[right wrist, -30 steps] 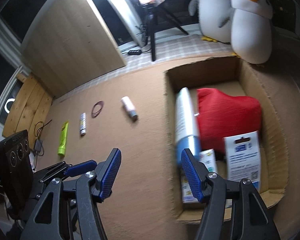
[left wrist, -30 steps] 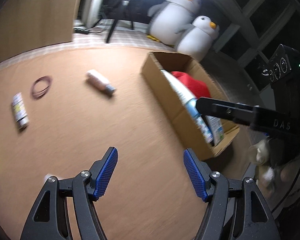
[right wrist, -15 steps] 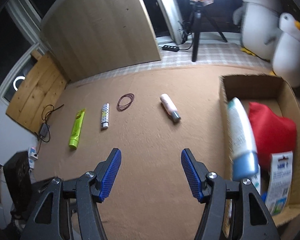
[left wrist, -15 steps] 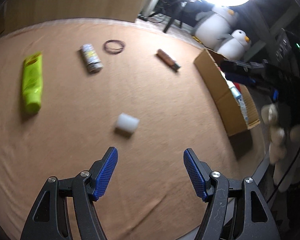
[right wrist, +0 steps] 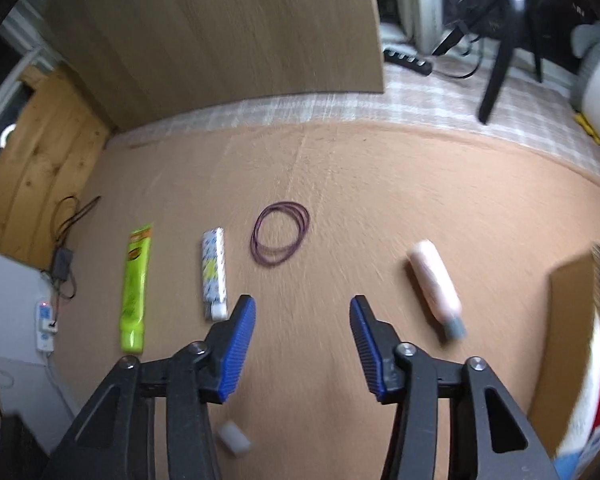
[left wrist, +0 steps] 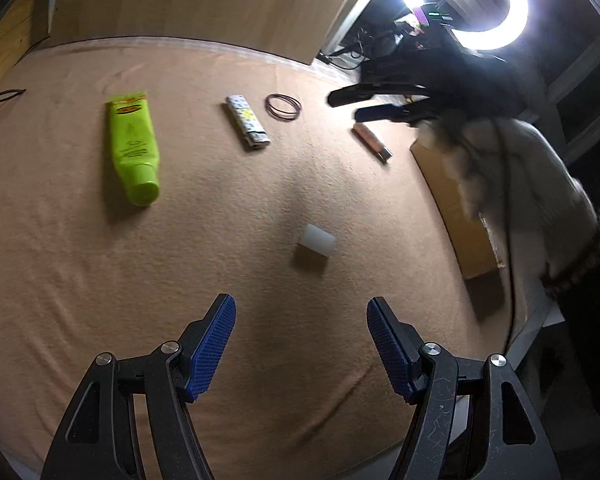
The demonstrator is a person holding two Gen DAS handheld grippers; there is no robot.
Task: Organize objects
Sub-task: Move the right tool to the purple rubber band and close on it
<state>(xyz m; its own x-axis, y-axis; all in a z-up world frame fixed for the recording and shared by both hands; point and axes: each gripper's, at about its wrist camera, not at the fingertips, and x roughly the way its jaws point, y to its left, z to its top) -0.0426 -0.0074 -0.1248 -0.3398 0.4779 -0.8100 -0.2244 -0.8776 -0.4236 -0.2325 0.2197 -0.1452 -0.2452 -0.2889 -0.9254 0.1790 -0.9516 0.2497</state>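
Green tube (left wrist: 133, 148), patterned stick (left wrist: 247, 121), pink bottle (right wrist: 436, 286), white cylinder (left wrist: 316, 240) lying flat.

Mat (left wrist: 80, 280) open nr left; cardboard box (left wrist: 456, 204) blocks right.

right gripper (right wrist: 302, 340) left cardboard box (right wrist: 572, 336), jaws narrowing, nothing between.
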